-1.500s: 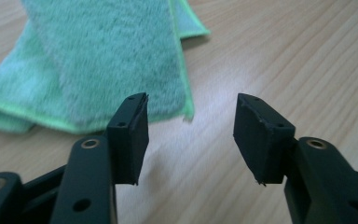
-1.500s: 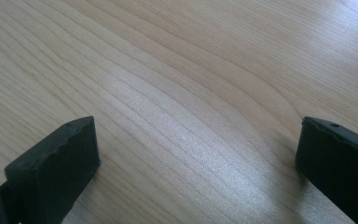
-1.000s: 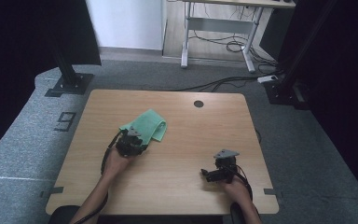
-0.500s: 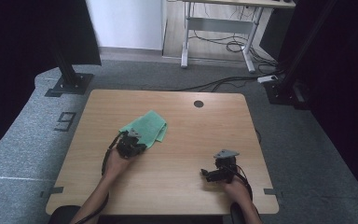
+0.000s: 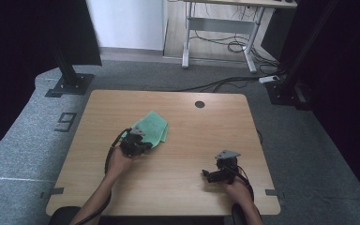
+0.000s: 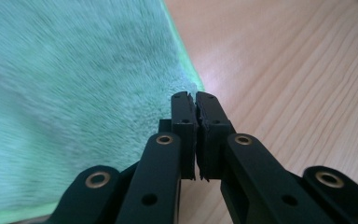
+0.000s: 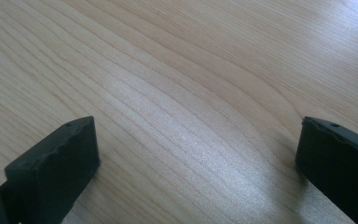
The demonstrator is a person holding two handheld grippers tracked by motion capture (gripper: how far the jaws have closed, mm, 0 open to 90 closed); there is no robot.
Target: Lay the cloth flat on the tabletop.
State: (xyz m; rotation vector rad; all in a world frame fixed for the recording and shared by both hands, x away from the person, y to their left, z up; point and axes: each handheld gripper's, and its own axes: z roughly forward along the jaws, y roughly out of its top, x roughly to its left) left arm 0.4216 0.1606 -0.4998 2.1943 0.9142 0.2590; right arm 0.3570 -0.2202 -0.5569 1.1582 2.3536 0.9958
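A green fleecy cloth lies folded on the wooden table, left of centre. My left gripper sits at the cloth's near corner. In the left gripper view its jaws have just closed and the left gripper is shut, pinching the corner of the cloth at its tips. My right gripper rests low over bare wood at the front right, pointing left. In the right gripper view the right gripper stands wide open with nothing but table between its jaws.
A round cable hole sits near the table's far edge. Beyond the table are grey carpet, black stand feet and a desk frame with cables. Cables trail from both grippers.
The left gripper has closed at the cloth's near corner and lifted slightly. The right hand and its gripper have stayed where they were.
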